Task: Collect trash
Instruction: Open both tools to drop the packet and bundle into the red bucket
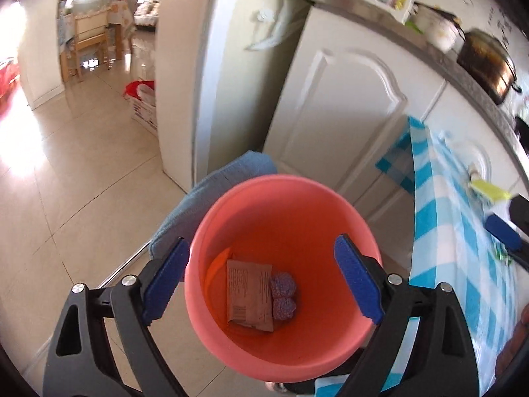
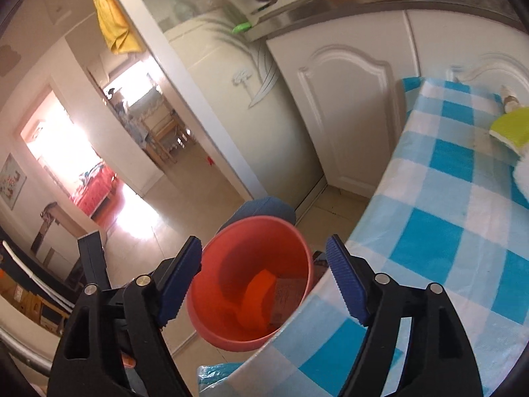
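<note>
The left gripper (image 1: 263,278) hangs over a coral-pink plastic bin (image 1: 281,228) with its blue pads spread wide, nothing between them but the bin's mouth below. Down on the bin's floor lie a brown wrapper (image 1: 249,297) and, touching its right edge, two small purple lumps (image 1: 283,296), one behind the other. The bin stands on the tiled floor (image 1: 82,182) just beside a table under a blue-and-white checked cloth (image 1: 463,231), with a blue-grey cushioned seat (image 1: 211,192) behind it. The right gripper (image 2: 264,278) is released as well, jaws apart and empty, above the gap between bin rim and cloth edge. On the cloth farther right sits a lime-green piece (image 2: 512,125). White cabinet doors (image 1: 344,106) stand behind
</note>
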Available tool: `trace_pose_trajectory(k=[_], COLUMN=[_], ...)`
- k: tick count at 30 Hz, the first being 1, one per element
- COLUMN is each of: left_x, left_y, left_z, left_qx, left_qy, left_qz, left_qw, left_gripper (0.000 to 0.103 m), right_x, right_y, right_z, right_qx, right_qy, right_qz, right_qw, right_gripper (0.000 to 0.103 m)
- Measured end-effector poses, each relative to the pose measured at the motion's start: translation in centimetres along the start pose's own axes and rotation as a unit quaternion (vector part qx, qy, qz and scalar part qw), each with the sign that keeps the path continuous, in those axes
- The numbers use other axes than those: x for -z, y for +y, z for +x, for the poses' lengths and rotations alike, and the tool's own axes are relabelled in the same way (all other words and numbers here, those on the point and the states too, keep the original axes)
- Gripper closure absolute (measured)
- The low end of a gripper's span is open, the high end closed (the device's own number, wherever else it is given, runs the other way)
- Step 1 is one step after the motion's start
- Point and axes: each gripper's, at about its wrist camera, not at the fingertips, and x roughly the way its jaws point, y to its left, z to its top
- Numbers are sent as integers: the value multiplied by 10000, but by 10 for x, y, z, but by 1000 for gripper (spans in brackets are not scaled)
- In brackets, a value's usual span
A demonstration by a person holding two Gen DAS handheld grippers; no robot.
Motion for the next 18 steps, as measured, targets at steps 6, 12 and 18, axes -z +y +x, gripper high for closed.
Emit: trace_pose_trajectory(k=[6, 12, 18], left_x=[0, -6, -8], left_y=[-14, -48, -85], left_z=[-17, -30, -40], left_qx=[-26, 117, -280], left_qy=[-456, -347, -250], left_qz=[16, 353, 940], left_qw=[9990, 9987, 9949], left_gripper=[13, 13, 13], right_x=[7, 12, 18], right_y=[-41, -65, -96], right_z=[-58, -89, -117], right_qx=[53, 90, 10], right_qy=[-899, -1263, -1465], right_qz=[445, 547, 802], right_qw=[9949, 9904, 9860], right_gripper=[18, 12, 11])
